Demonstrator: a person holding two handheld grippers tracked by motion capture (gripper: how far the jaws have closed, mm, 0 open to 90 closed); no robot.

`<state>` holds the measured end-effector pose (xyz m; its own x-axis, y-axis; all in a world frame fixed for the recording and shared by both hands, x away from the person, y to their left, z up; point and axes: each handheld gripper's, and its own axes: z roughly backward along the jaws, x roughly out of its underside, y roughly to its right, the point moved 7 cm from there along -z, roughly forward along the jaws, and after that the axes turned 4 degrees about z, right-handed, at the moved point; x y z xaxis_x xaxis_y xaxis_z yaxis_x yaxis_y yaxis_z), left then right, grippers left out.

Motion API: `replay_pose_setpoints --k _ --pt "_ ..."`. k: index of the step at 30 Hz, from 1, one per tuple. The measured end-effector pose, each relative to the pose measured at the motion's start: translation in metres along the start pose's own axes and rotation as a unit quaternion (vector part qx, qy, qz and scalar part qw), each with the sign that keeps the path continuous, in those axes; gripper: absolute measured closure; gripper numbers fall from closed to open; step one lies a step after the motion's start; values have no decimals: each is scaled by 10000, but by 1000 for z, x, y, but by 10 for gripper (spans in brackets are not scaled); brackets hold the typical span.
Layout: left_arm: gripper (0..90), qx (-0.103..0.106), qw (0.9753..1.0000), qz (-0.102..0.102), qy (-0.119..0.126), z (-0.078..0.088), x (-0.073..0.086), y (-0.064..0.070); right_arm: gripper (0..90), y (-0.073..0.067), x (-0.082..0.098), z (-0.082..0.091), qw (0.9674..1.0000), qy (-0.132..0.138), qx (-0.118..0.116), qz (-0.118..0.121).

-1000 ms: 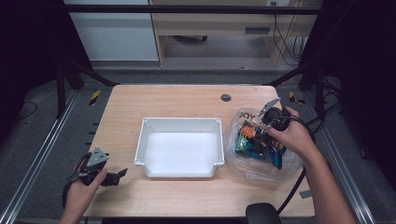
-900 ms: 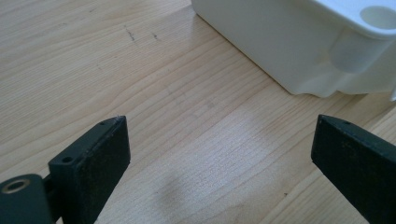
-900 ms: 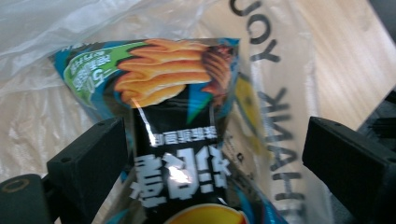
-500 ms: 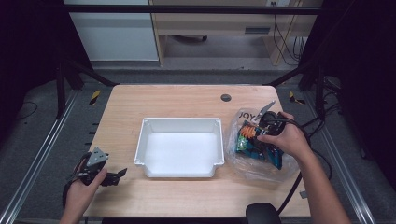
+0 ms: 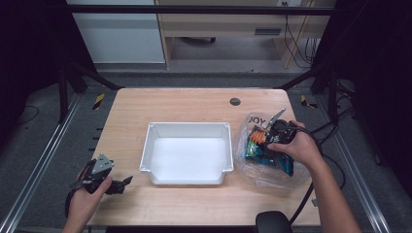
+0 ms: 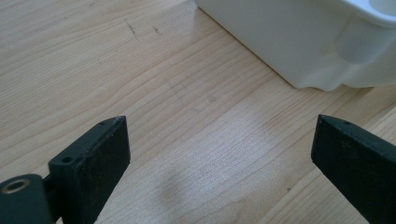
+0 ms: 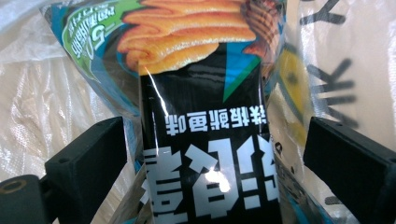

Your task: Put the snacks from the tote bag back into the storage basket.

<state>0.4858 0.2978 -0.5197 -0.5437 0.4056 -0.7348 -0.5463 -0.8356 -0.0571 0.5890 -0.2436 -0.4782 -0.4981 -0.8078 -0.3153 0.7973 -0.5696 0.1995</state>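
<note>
Table (image 5: pixel 194 104) of pale wood takes up the middle of the high view, its left and right edges running beside metal rails and dark floor, and most of its surface is bare, so open room lies along the upper part of the board and at lower centre. White bin (image 5: pixel 187 153) sits at the centre of that view, empty, with free wood on every side; its corner shows at the upper right of the left gripper view. Clear plastic bag (image 5: pixel 272 160), right of the bin and close to the table's right edge, holds the snack packet (image 7: pixel 205 140), a glossy black, blue and orange pouch in the middle of the right gripper view. Right gripper (image 7: pixel 215 163) has its jaws spread to either side of the packet, neither clearly pressing it yet. The likely trouble, as I judge it, is closing on bag film along with the packet, so the whole bag lifts or drags toward the right edge; the slick foil could also slip out of a shallow pinch. Left gripper (image 6: pixel 219 154) rests at the lower left of the high view near the table's corner, jaws wide apart over bare wood, well apart from the bag and unable to steady it.
</note>
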Motion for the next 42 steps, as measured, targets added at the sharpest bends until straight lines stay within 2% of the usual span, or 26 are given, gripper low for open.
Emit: replay_pose_setpoints --k 6,11,13,14,18,19,27,31,32,34,35,39,42 --pt "42 12 10000 3 3 0 0 0 65 0 6 -10 9998 -123 -79 -126" --pt "42 13 10000 6 7 1 1 -1 67 1 12 -19 9997 -194 -136 -112" --pt "42 13 10000 3 17 1 1 -1 58 1 12 -21 9995 -196 -146 -200" --pt "42 14 10000 -4 23 1 0 -1 57 1 13 -22 9996 -188 -160 -153" --pt "42 13 10000 -66 -29 -1 1 0 44 -2 14 -24 9994 -247 -143 -205" --pt "42 8 10000 -67 -39 -1 1 1 42 -1 14 -25 9995 -248 -153 -91" --pt "42 -18 10000 -63 -51 -2 1 1 48 -6 14 -29 9994 -302 -157 -33" --pt "42 -3 10000 -76 -55 -1 1 2 95 -7 15 -28 9995 -307 -111 28" --pt "42 5 10000 -63 -42 -1 0 2 144 -8 16 -26 9994 -329 -85 -5" --pt "42 2 10000 -50 -38 -1 1 2 159 -8 16 -26 9995 -303 -48 -4" --pt "42 3 10000 -39 -38 -1 2 2 199 -10 15 -23 9996 -275 -29 -47" --pt "42 4 10000 -54 -20 0 1 0 285 -10 13 -18 9996 -215 32 174" --pt "42 9 10000 -74 -39 -2 1 0 337 -13 11 -13 9996 -155 77 205"
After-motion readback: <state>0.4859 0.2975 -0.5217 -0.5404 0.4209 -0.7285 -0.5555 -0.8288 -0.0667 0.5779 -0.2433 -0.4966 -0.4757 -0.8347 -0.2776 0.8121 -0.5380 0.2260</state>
